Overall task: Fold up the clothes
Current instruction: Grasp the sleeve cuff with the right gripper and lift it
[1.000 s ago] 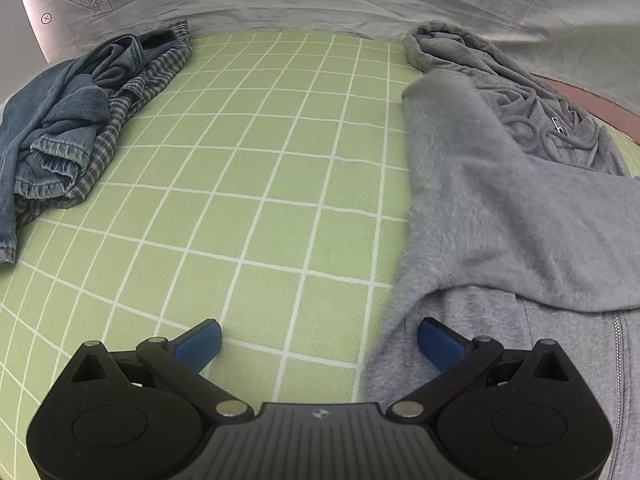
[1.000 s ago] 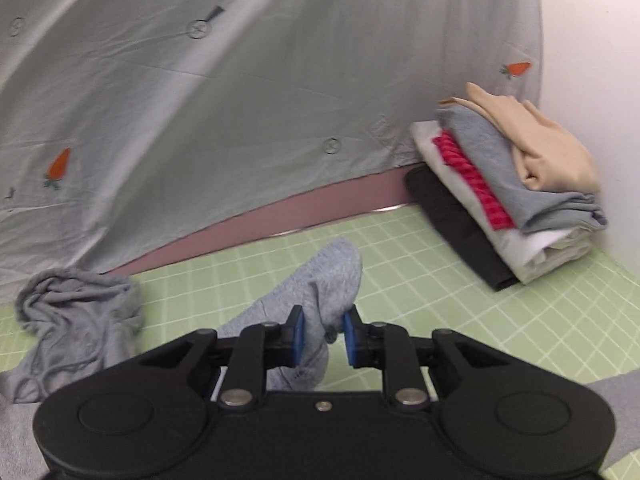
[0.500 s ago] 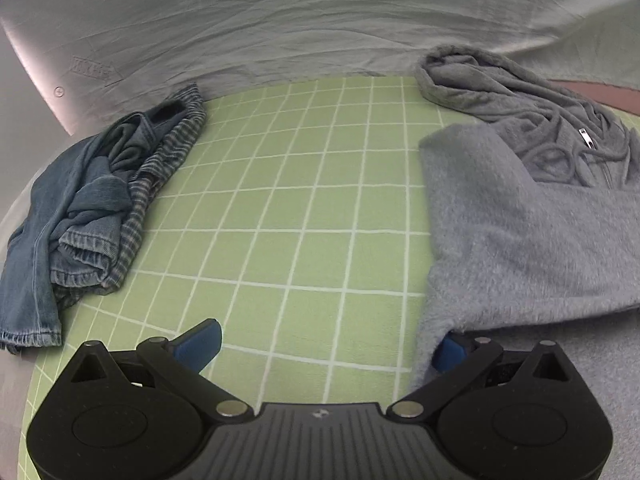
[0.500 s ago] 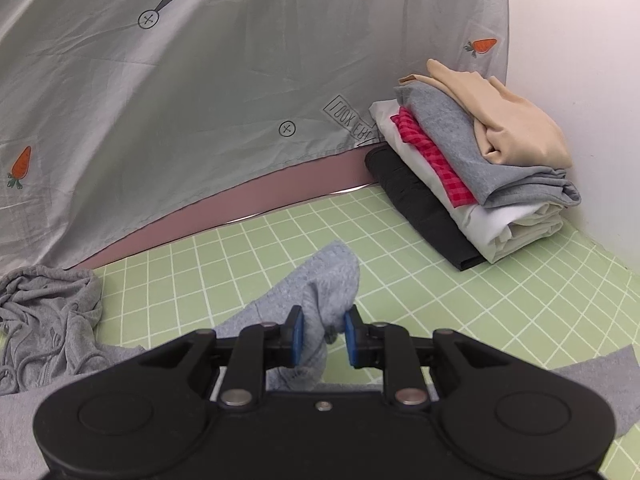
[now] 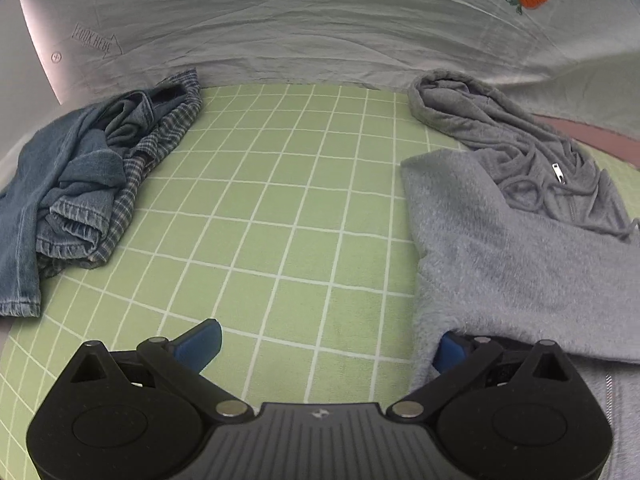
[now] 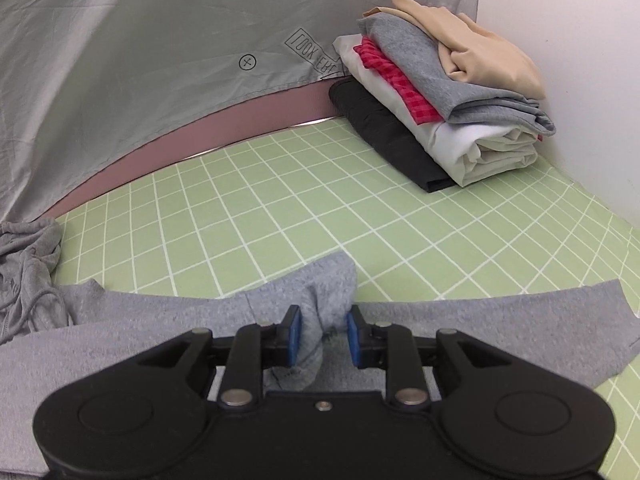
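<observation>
A grey zip hoodie (image 5: 500, 264) lies spread on the green grid mat (image 5: 280, 208), its hood and zipper bunched at the back. My left gripper (image 5: 326, 348) stands open low over the mat. Its right fingertip (image 5: 450, 350) is tucked under the hoodie's fleecy edge, and its left one is over bare mat. In the right wrist view, my right gripper (image 6: 323, 334) is shut on a bunched grey sleeve (image 6: 326, 292) low over the hoodie's body (image 6: 120, 340). Its jaws are starting to open with the sleeve still between the pads.
A crumpled pile of blue jeans and a checked shirt (image 5: 80, 184) lies at the mat's left edge. A stack of folded clothes (image 6: 440, 92) stands at the back right against the white wall. A grey printed sheet (image 5: 320, 28) hangs behind the mat.
My right gripper has come down with the sleeve, which now rests close over the hoodie's body. My left gripper's right fingertip has slipped under the fleecy edge.
</observation>
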### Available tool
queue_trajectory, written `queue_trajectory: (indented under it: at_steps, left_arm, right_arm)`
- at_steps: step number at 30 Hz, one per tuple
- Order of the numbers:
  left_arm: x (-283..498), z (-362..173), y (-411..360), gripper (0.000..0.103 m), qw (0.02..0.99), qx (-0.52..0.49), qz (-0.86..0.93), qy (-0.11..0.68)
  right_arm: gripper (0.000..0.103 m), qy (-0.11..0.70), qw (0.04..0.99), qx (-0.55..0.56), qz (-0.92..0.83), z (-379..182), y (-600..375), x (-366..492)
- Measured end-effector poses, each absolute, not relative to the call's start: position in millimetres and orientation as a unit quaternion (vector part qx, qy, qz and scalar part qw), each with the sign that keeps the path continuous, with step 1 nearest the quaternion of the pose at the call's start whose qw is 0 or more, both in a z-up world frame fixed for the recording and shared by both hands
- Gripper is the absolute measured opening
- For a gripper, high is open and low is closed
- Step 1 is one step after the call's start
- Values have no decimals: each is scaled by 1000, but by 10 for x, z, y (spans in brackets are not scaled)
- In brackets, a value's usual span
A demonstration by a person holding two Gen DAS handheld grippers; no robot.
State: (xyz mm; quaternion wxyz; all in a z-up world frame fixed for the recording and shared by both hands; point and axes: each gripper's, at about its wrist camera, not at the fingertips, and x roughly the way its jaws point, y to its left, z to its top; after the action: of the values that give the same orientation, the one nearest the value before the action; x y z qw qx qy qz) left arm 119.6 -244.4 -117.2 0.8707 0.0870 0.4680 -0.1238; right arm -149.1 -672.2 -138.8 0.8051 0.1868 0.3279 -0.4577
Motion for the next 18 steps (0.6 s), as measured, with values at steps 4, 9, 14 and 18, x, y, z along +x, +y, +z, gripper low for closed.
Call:
queue_trajectory:
  at_steps: [4, 9, 14, 18]
  left_arm:
    - [1214, -1187, -2370, 103, 866, 66, -126, 480]
    - [1198, -1262, -2387, 103, 861, 82, -117, 489]
    - [1197, -1271, -2361, 103, 857, 58, -116, 499]
    - [1191, -1267, -2356, 103, 855, 31, -105, 506]
  right_arm:
    - [28, 357, 789, 189, -463, -1526, -6734, -1504]
    - [44, 371, 774, 207, -469, -1629, -6770, -1583]
    - [90, 346, 772, 268, -461, -1622, -6835, -1705]
    - [91, 352, 769, 277, -456, -1689, -6810, -1708]
